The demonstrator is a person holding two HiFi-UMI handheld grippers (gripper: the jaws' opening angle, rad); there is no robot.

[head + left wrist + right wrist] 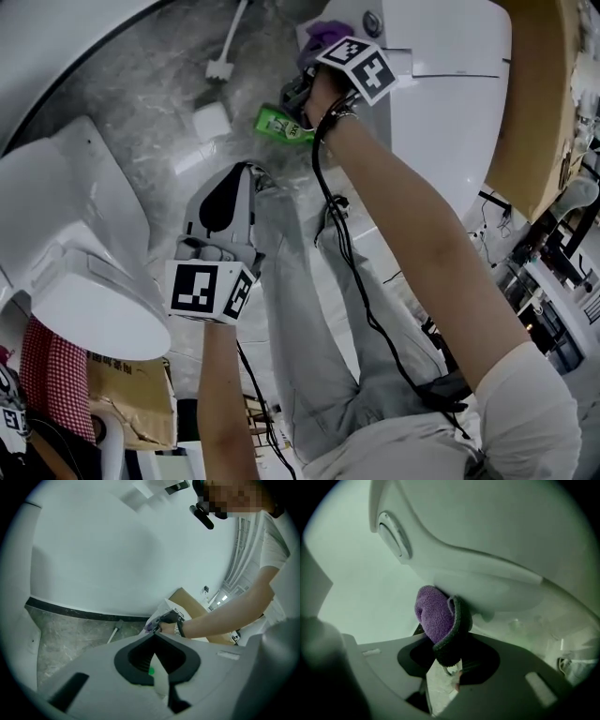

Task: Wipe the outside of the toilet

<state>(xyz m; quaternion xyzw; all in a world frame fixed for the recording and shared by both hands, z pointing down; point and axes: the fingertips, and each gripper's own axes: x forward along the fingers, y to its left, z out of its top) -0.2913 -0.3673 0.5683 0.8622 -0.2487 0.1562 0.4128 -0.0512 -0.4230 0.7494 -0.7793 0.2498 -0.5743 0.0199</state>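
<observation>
wiping step in hand: right hand-held gripper [447,663], clamped on a folded purple fleece cloth [433,616], presses it to the white ceramic toilet [497,541]. left hand-held gripper [154,639] hangs aside, jaws together, empty. next move likely calls for sliding the cloth along the curve.

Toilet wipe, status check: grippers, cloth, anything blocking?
Right gripper shut on purple cloth. Cloth against toilet, below flush button. Left gripper shut, empty, away from toilet. No obstruction seen at contact.
</observation>
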